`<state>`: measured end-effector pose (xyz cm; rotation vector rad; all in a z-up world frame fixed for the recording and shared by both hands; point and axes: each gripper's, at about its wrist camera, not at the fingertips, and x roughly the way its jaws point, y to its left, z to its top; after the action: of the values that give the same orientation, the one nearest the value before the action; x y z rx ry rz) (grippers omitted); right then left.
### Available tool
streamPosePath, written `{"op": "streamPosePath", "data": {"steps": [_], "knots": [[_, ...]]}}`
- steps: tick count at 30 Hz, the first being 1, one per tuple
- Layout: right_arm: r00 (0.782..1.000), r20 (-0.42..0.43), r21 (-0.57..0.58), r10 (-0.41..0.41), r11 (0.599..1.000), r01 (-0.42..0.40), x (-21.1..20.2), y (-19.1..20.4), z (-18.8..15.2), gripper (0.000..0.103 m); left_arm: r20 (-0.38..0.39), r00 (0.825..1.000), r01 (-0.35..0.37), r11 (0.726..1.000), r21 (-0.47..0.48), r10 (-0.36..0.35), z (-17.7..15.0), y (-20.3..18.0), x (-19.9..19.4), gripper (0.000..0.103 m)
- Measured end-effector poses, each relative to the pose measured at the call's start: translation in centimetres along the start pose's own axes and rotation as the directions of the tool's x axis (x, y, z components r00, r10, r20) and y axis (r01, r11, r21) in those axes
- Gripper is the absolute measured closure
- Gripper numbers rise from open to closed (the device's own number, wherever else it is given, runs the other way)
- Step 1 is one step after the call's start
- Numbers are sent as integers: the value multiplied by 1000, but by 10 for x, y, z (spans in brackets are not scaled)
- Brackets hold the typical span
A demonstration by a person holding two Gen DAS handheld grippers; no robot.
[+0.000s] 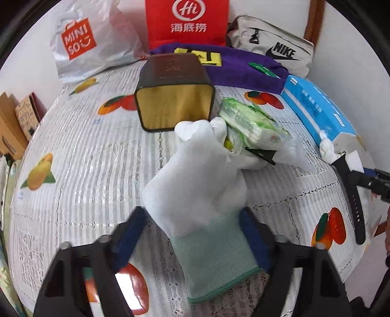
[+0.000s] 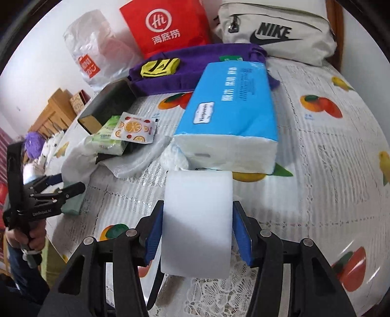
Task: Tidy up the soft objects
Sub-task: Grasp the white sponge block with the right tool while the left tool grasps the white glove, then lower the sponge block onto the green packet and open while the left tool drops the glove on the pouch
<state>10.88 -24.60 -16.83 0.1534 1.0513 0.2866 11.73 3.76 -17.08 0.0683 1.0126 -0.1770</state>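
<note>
In the left wrist view my left gripper (image 1: 195, 234) has its blue pads on either side of the cuff of a white glove (image 1: 195, 190) with a green cuff; the glove's fingers reach toward a green tissue pack (image 1: 251, 124) beside a dark open box (image 1: 174, 97). In the right wrist view my right gripper (image 2: 197, 234) is shut on a white foam block (image 2: 197, 219), held above the table just in front of a blue tissue pack (image 2: 231, 114). The left gripper (image 2: 48, 192) shows at that view's left edge.
The table carries a fruit-print lace cloth (image 1: 85, 158). At the back lie a purple cloth (image 1: 238, 68) with a yellow item (image 1: 199, 57), a red bag (image 1: 187, 22), a Miniso bag (image 1: 85, 41) and a Nike pouch (image 1: 273, 44). An orange-print sachet (image 2: 134, 128) rests on the green pack.
</note>
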Motion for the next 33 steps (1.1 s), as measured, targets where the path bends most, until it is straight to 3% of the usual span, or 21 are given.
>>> {"op": "streamPosePath", "data": {"steps": [1, 3, 4, 11, 15, 19, 20, 24, 33], "knots": [[1000, 3, 4, 6, 1000, -6, -2, -1, 0, 50, 4, 1000, 2, 1000, 9, -2, -1, -1, -1, 47], [1000, 15, 5, 9, 1000, -9, -7, -2, -1, 50, 3, 1000, 21, 1000, 17, -21, 0, -2, -4, 67], [1000, 11, 2, 5, 1000, -5, -8, -2, -2, 50, 1, 1000, 25, 1000, 16, -25, 1, -2, -4, 70], [1000, -18, 29, 11, 1000, -10, -6, -13, -6, 49, -6, 1000, 19, 999, 27, -19, 1, -4, -6, 71], [999, -27, 36, 30, 999, -29, -8, -14, -10, 40, -5, 1000, 18, 999, 29, -18, 1, -3, -6, 71], [999, -8, 49, 35, 998, -35, -10, -18, -11, 46, -2, 1000, 27, 999, 19, -27, 1, -3, -5, 71], [1000, -8, 46, 29, 999, -28, -9, -18, -11, 51, -2, 1000, 29, 999, 18, -29, 1, -3, -6, 72], [1000, 13, 48, 21, 999, -21, -14, -20, -11, 52, 1, 999, 44, 999, 1, -44, 1, 2, -10, 89], [999, 43, 67, -16, 998, 13, -38, -36, -7, 52, 35, 997, 73, 996, -58, -71, 8, 23, -30, 95]]}}
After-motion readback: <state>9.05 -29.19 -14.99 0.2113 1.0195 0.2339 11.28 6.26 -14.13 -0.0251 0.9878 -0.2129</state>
